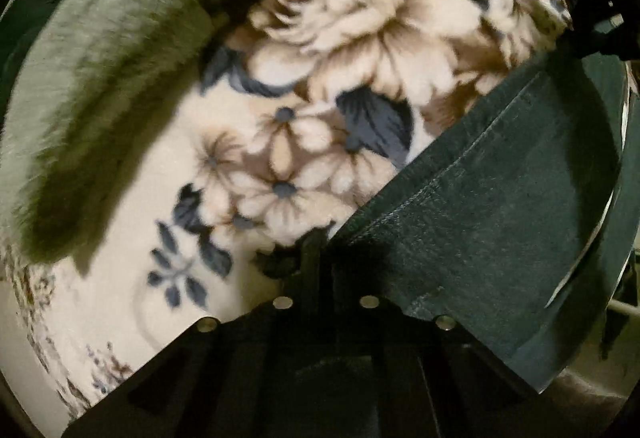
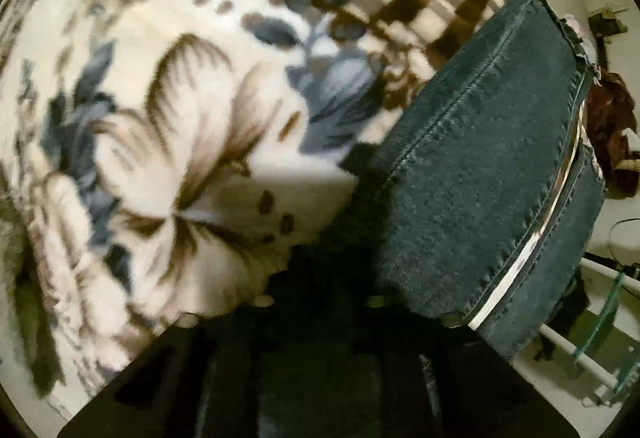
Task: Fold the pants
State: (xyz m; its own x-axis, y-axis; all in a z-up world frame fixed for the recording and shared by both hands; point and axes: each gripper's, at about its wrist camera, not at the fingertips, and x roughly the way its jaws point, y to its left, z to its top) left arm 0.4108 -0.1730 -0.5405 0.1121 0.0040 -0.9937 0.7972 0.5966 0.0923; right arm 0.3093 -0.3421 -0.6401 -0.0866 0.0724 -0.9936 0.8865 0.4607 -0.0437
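Just to the right of the left gripper [image 1: 320, 254] begins the long stitched edge of the dark pants [image 1: 500, 198], which runs up and away to the right. To its left the floral blanket [image 1: 300, 158] lies free, with a grey fuzzy cloth [image 1: 112, 98] farther off. The jaws are closed together at the pants' edge; whether cloth is pinched I cannot tell. The right gripper [image 2: 320, 270] is dark and narrow, its grip unclear; the pants [image 2: 480, 178] lie to its right. Both point down.
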